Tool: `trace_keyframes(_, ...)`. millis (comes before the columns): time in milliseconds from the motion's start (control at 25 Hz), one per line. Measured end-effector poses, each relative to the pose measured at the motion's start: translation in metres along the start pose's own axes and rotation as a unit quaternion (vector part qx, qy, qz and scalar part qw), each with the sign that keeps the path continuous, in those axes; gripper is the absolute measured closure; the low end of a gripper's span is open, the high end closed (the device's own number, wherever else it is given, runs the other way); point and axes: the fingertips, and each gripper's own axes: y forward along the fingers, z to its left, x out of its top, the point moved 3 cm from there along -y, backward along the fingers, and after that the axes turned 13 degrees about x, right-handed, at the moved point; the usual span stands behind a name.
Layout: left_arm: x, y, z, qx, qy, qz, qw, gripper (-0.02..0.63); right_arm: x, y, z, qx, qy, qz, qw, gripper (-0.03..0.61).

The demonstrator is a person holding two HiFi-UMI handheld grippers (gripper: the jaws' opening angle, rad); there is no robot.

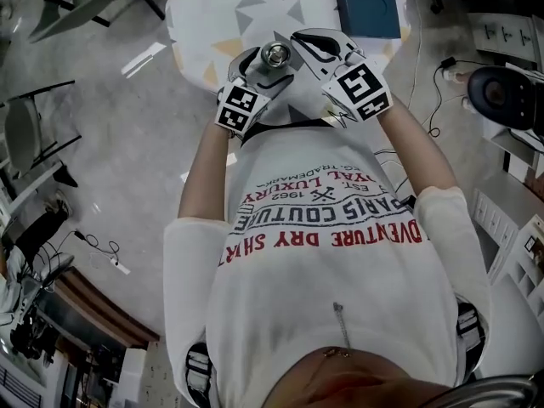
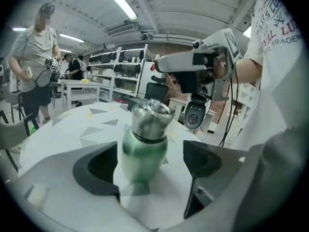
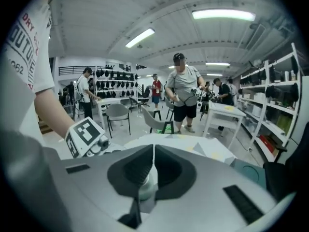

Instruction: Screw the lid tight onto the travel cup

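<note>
The left claw (image 2: 150, 170) is spread, and the green metal travel cup (image 2: 143, 149) stands roughly upright between its two dark pads. A clear gap shows between the cup and the pad on the person's right. Whether the other pad touches the cup's side cannot be told, so nothing is pinched. The cup's base sits low between the jaw tips, over the white bench with grey and yellow triangles (image 2: 72, 129), and it is unclear whether it rests on that surface. A brushed-steel lid (image 2: 150, 117) sits on the cup's neck, rising above the left claw's pads. The right claw (image 3: 153, 166) is pressed together, pad against pad, with nothing between them. In its own view the pale side of the cup shows just behind and below the closed tips. From the left gripper view, the right claw hangs above and beyond the lid, near it but apart. In the head view the two claws sit close together, with the lid between the left claw's jaws and just beside the right claw's tip. Beyond the right claw, a teal box (image 1: 365, 2) lies at the bench's far edge. Further off stand grey chairs (image 3: 118, 115) and a person (image 3: 182, 93).
</note>
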Motion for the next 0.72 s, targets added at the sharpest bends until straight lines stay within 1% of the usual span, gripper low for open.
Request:
trace_keyframes(80, 0.006, -0.017, 0.002, 0.011, 0.007, -0.01, 0.9999, 0.198, 0.003, -0.007, -0.003, -0.009, 0.016, -0.018, 1.0, 0.568)
trace_keyframes(200, 0.032, -0.046, 0.007, 0.037, 0.004, -0.049, 0.9981, 0.199, 0.006, -0.018, -0.009, -0.023, 0.041, -0.043, 0.998, 0.568)
trace_keyframes(320, 0.064, -0.068, 0.014, 0.065, -0.004, -0.083, 0.9944, 0.206, 0.009, -0.026, -0.009, -0.026, 0.041, -0.061, 0.997, 0.568)
trace_keyframes(360, 0.073, -0.073, 0.016, 0.074, -0.003, -0.095, 0.9928, 0.219, 0.01, -0.027, -0.009, -0.027, 0.04, -0.064, 0.997, 0.568)
trace_keyframes(400, 0.081, -0.077, 0.019, 0.087, 0.0, -0.108, 0.9904, 0.259, 0.01, -0.028, -0.009, -0.029, 0.037, -0.065, 0.997, 0.568)
trace_keyframes(520, 0.108, -0.089, 0.032, 0.151, -0.003, -0.137, 0.979, 0.44, 0.017, -0.035, -0.01, -0.042, 0.023, -0.074, 0.996, 0.568)
trace_keyframes(640, 0.136, -0.105, 0.041, 0.195, -0.017, -0.159, 0.9677, 0.55, 0.032, -0.045, -0.009, -0.037, 0.026, -0.106, 0.993, 0.568)
trace_keyframes(720, 0.154, -0.118, 0.045, 0.214, -0.018, -0.173, 0.9614, 0.601, 0.042, -0.051, -0.007, -0.035, 0.025, -0.122, 0.992, 0.568)
